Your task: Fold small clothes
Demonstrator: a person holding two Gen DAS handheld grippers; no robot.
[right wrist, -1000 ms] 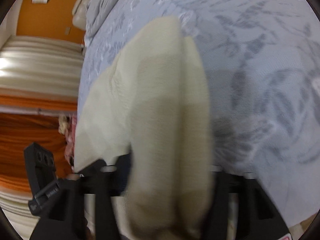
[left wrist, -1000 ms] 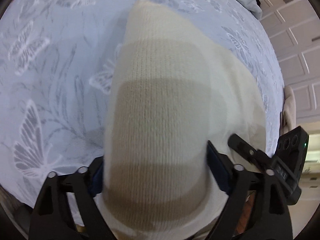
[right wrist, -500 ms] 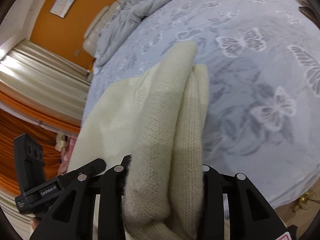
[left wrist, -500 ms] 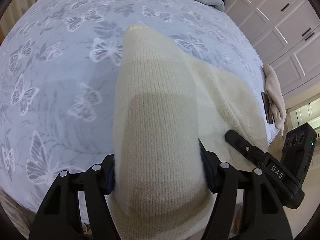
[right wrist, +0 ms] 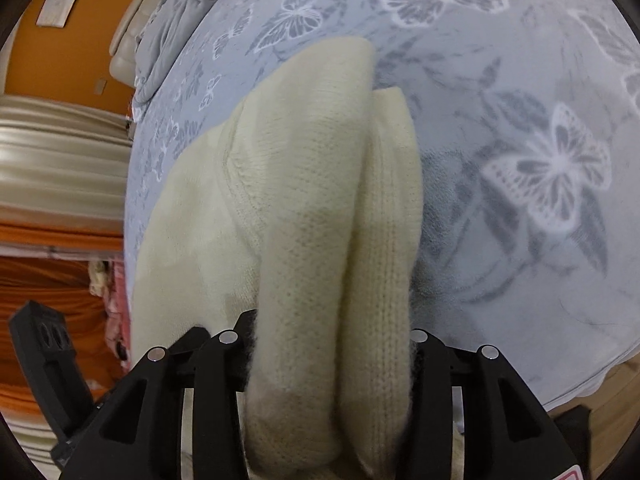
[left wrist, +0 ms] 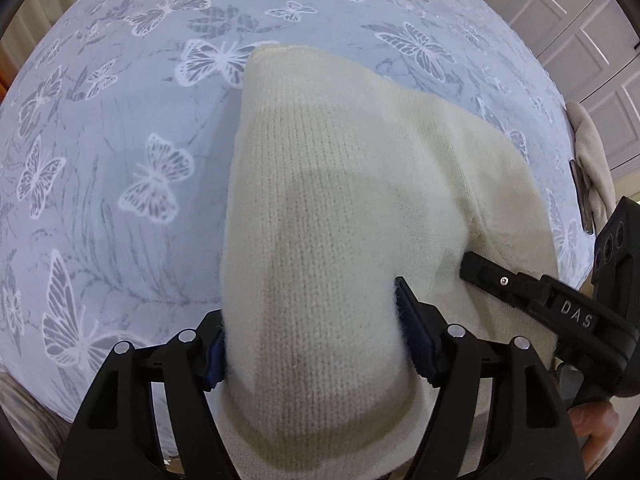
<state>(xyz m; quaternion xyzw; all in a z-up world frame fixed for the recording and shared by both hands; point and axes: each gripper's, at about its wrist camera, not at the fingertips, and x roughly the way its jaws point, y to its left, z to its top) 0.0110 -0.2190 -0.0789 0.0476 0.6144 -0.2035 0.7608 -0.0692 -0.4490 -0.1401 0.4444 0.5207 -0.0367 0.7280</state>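
Observation:
A cream knitted garment (left wrist: 344, 208) hangs over the blue butterfly-print bed cover (left wrist: 120, 128), held up by both grippers. My left gripper (left wrist: 312, 340) is shut on a thick fold of its near edge. My right gripper (right wrist: 332, 344) is shut on another bunched fold of the same garment (right wrist: 320, 200). The far end of the knit rests on the bed in both views. The right gripper's black body (left wrist: 568, 312) shows at the right of the left wrist view; the left gripper's body (right wrist: 48, 352) shows at the lower left of the right wrist view.
A rumpled grey duvet (right wrist: 180, 12) lies at the head of the bed by an orange wall. White wardrobe doors (left wrist: 580, 20) stand beyond the bed. A beige cloth (left wrist: 592, 168) lies at the bed's right edge. Curtains (right wrist: 60, 152) hang at the left.
Both grippers have lifted and tilted, bringing more of the bed into view. The garment stays clamped in both and hangs more bunched and narrow than before.

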